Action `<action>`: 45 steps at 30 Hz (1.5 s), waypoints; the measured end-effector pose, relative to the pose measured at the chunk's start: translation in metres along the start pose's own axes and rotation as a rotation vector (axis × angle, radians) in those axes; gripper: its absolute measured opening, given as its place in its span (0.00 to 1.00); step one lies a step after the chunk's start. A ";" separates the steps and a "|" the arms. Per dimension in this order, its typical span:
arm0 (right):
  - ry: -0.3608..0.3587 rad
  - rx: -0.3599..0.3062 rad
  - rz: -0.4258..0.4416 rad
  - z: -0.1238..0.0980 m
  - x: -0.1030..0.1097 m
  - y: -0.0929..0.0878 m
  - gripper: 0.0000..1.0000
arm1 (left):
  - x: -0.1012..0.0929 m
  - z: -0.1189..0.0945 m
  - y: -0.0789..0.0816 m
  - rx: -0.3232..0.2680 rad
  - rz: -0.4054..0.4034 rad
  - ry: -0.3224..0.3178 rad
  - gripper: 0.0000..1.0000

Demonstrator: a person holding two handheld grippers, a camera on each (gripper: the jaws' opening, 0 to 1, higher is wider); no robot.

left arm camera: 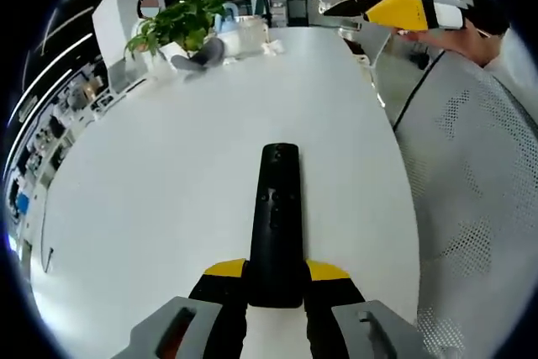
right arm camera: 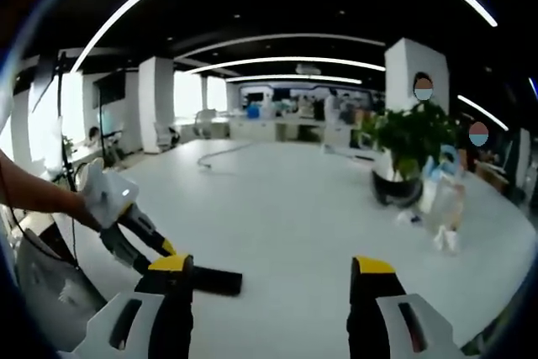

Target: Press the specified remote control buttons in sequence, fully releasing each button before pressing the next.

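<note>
A long black remote control (left arm camera: pixel 275 216) lies lengthwise between the yellow-tipped jaws of my left gripper (left arm camera: pixel 276 271), which is shut on its near end just above the white table (left arm camera: pixel 168 191). Small buttons show around the remote's middle. My right gripper (left arm camera: pixel 402 12) hangs high at the top right, well apart from the remote, with a person's hand behind it. In the right gripper view, my right gripper (right arm camera: pixel 273 266) stands open with nothing between its jaws. There the left gripper (right arm camera: pixel 139 233) reaches in from the left, holding the remote (right arm camera: pixel 212 281).
A potted plant (left arm camera: pixel 178 23) and a clear plastic bag (left arm camera: pixel 244 35) stand at the table's far end; in the right gripper view the plant (right arm camera: pixel 406 147) is at the right. A white mesh chair (left arm camera: pixel 479 199) stands beside the table's right edge. A cable (right arm camera: pixel 217 155) lies far off.
</note>
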State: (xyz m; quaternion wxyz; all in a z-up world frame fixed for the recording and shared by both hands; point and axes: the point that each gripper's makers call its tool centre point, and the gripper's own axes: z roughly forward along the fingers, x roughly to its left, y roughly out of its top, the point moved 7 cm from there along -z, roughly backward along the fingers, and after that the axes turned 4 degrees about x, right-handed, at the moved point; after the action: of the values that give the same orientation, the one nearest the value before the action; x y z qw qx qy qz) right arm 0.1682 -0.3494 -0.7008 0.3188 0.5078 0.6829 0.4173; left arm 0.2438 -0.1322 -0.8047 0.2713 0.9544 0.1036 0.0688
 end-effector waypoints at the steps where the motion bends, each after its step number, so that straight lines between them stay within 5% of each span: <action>1: 0.000 0.001 -0.001 0.000 0.000 0.000 0.75 | 0.001 0.000 0.000 0.002 0.001 0.000 0.24; 45: 0.008 0.052 -0.018 0.002 0.004 -0.005 0.71 | 0.065 0.012 0.014 0.058 0.147 0.041 0.24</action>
State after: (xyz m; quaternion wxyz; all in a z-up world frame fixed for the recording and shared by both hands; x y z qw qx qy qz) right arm 0.1668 -0.3458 -0.7064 0.3064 0.5081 0.6993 0.3987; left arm 0.3111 -0.1344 -0.8021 0.2358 0.9653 0.0407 0.1050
